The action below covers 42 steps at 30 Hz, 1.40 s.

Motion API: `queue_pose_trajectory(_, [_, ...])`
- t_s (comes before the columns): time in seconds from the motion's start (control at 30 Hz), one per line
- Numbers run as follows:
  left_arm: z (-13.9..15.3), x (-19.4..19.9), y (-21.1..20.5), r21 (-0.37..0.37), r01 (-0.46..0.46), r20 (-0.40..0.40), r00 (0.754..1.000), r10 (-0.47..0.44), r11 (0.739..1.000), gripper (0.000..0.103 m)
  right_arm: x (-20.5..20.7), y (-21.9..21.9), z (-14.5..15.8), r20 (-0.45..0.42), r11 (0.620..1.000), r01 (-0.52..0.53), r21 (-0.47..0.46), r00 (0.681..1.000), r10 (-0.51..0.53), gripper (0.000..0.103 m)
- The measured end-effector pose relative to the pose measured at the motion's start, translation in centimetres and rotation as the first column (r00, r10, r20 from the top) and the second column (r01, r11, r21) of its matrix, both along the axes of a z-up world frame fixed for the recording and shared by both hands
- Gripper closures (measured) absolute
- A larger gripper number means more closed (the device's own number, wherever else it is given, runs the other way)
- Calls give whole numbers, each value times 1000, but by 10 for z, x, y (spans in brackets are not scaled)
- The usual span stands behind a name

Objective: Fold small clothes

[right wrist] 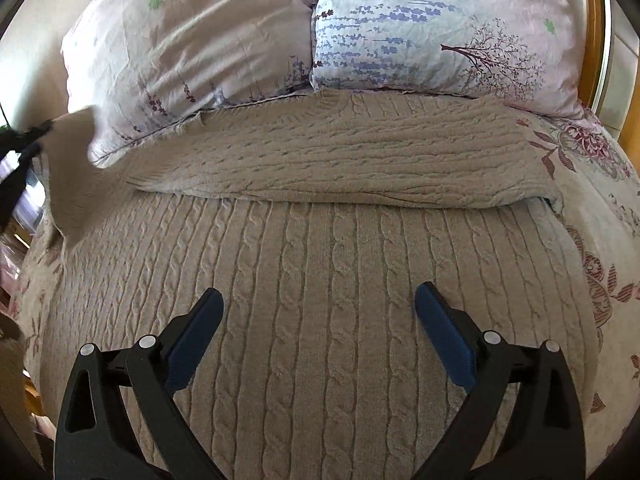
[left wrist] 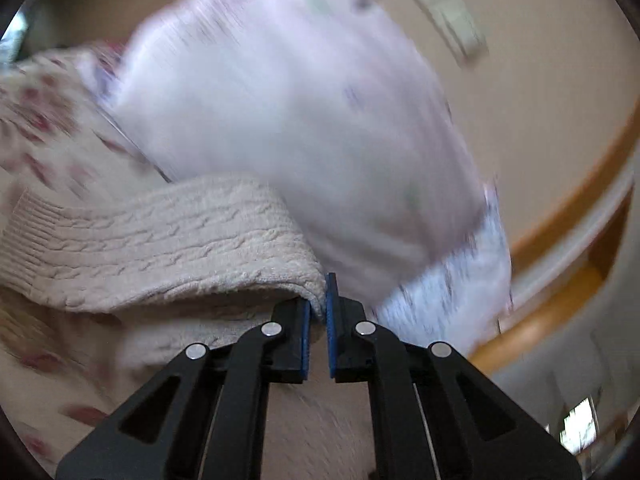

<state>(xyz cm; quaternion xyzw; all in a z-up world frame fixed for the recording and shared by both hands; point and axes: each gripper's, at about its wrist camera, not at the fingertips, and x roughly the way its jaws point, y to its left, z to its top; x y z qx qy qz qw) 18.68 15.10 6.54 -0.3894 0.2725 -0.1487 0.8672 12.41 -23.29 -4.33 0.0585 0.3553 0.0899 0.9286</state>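
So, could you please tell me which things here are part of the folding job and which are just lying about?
Part of the job:
- cable-knit sweater, one sleeve already folded across
- left gripper, shut on a sweater edge
- right gripper, open above the sweater

Just lying about:
- two pillows
- floral bedspread

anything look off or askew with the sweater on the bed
Nothing is damaged or spilled. The cable-knit sweater lies flat on the bed, one sleeve folded across its top below the pillows. Only the far left part is lifted off the bed, pinched in the shut left tongs. The right tongs hover open.
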Motion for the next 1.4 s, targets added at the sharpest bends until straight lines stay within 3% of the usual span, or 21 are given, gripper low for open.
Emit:
queue_pose_trajectory(0.13, [-42,17,-52,-16,157,-134,978,-157,988,94,-1,0,0,3,1000,-1,11,1000,1,5])
queue_pose_trajectory(0.2, [-57,19,-57,-43,169,-177,969,-174,985,91,-1,0,-1,4,1000,-2,13,1000,2,5])
queue_pose_trajectory(0.27, [-62,17,-50,-58,123,-202,970,-132,991,79,-2,0,-1,6,1000,-4,16,1000,4,5])
queue_pose_trajectory(0.33, [-63,11,-34,-82,56,-211,975,-72,995,59,-1,1,-1,6,1000,-4,14,1000,4,5])
queue_pose_trajectory(0.47, [-63,3,-4,-135,-62,-238,971,28,989,59,-1,0,0,6,1000,-6,14,1000,6,5])
queue_pose_trajectory(0.6, [-69,-10,33,-173,-218,-289,944,162,961,60,-2,-3,0,11,1000,-9,30,1000,9,5])
queue_pose_trajectory(0.67, [-70,-15,46,-174,-282,-311,925,219,944,67,-2,-5,1,14,999,-11,37,1000,11,5])
queue_pose_trajectory(0.73, [-65,-11,50,-153,-300,-305,921,244,942,90,-5,-9,3,19,999,-9,49,1000,8,5])
queue_pose_trajectory(0.87, [-41,7,29,-100,-235,-232,950,207,967,94,-10,-28,7,33,996,20,82,999,-23,5])
queue_pose_trajectory(1.0, [-4,32,-43,-19,-39,-93,995,37,999,95,-15,-60,14,56,989,83,124,994,-90,5])
queue_pose_trajectory(1.07, [9,40,-89,48,92,-33,995,-90,995,95,-16,-74,16,65,984,113,139,990,-123,5])
queue_pose_trajectory(1.1, [14,44,-123,100,196,-11,981,-195,976,95,-16,-84,17,70,979,138,152,986,-150,5])
queue_pose_trajectory(1.17, [13,50,-180,199,376,-37,926,-376,905,94,-16,-100,17,70,970,172,172,980,-186,5])
queue_pose_trajectory(1.23, [0,45,-236,328,519,-109,851,-514,789,67,-14,-115,18,60,960,202,195,974,-217,5])
queue_pose_trajectory(1.3, [-12,32,-271,438,577,-153,803,-576,689,48,-12,-126,18,47,951,219,217,971,-234,5])
queue_pose_trajectory(1.33, [-16,23,-278,484,581,-157,793,-588,655,43,-12,-129,18,42,950,222,221,971,-236,5])
queue_pose_trajectory(1.37, [-18,16,-278,508,578,-155,790,-593,638,40,-10,-132,18,37,949,219,227,972,-233,6])
queue_pose_trajectory(1.4, [-17,9,-274,536,566,-152,795,-587,627,36,-7,-134,20,32,950,205,237,975,-218,13])
